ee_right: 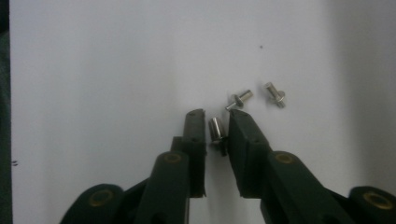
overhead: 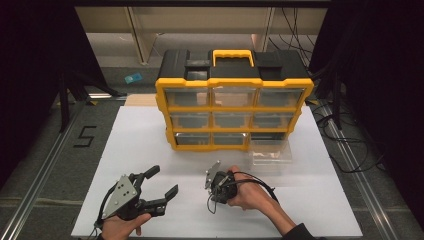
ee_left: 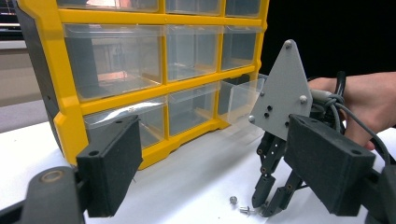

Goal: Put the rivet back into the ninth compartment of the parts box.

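Three small silver screws lie on the white table top. One screw [ee_right: 215,130] sits between the tips of my right gripper [ee_right: 217,116], whose jaws stand narrowly open with a slim gap on each side of it. Two more screws [ee_right: 240,99] [ee_right: 275,94] lie just beyond the tips. In the high view my right gripper [overhead: 212,196] points straight down at the table, in front of the organizer. My left gripper [overhead: 165,180] is wide open with nothing between its fingers [ee_left: 112,163], and it faces the right gripper [ee_left: 268,203] and the screws [ee_left: 233,199].
A yellow and black parts organizer [overhead: 232,100] with clear drawers stands at the back of the white table [overhead: 140,150]. Its bottom right drawer [overhead: 270,152] is pulled out onto the table. Cables run along the floor at the right.
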Motion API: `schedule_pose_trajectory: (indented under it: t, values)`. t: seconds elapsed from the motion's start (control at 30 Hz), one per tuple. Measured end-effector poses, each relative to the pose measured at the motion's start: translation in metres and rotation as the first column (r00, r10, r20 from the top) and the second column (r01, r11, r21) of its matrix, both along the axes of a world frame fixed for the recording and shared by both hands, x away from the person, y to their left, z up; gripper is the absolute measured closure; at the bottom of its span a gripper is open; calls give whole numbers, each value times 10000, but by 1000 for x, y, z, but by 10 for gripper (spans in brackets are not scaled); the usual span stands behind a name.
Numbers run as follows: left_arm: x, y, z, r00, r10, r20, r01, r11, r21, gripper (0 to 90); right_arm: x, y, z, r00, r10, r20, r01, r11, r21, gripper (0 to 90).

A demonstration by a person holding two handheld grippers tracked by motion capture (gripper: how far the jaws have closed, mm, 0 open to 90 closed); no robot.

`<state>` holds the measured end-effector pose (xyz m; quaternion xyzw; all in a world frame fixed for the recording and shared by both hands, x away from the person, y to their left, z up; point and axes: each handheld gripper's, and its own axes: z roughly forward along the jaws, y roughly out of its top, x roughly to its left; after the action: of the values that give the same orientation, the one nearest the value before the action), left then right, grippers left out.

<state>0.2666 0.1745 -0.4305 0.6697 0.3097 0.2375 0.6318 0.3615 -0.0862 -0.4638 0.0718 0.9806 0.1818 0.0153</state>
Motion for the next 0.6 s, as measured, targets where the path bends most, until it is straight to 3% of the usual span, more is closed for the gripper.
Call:
schedule_pose_trajectory:
  t: [0.07,0.17,0.23,0.33,0.37,0.47,0.53,0.6]
  values:
    - [0,0,0,10000,8,18,-8,10000,13,187,0,0,0,9996,116,260,-112,9998,-172,820]
    - [0,0,0,10000,-15,7,15,10000,17,187,-1,0,0,9995,136,299,-130,9997,-221,829]
    - [0,0,0,10000,-6,5,6,10000,4,187,-3,1,0,10000,-30,81,31,10000,-65,831]
    - [0,0,0,10000,5,23,-5,10000,8,187,-4,1,2,9994,-319,118,321,9993,-165,833]
    - [0,0,0,10000,0,39,0,10000,0,187,-1,-1,4,9997,-23,241,28,9997,-228,834]
    - [0,0,1,10000,-7,50,7,10000,-1,187,-1,-4,12,9994,-256,249,249,9993,271,835]
    - [0,0,1,10000,-4,52,4,10000,5,187,-1,-5,16,9987,-394,331,385,9989,270,835]
    - [0,0,1,10000,4,43,-4,10000,8,187,1,-11,27,9969,-599,508,569,9966,588,836]
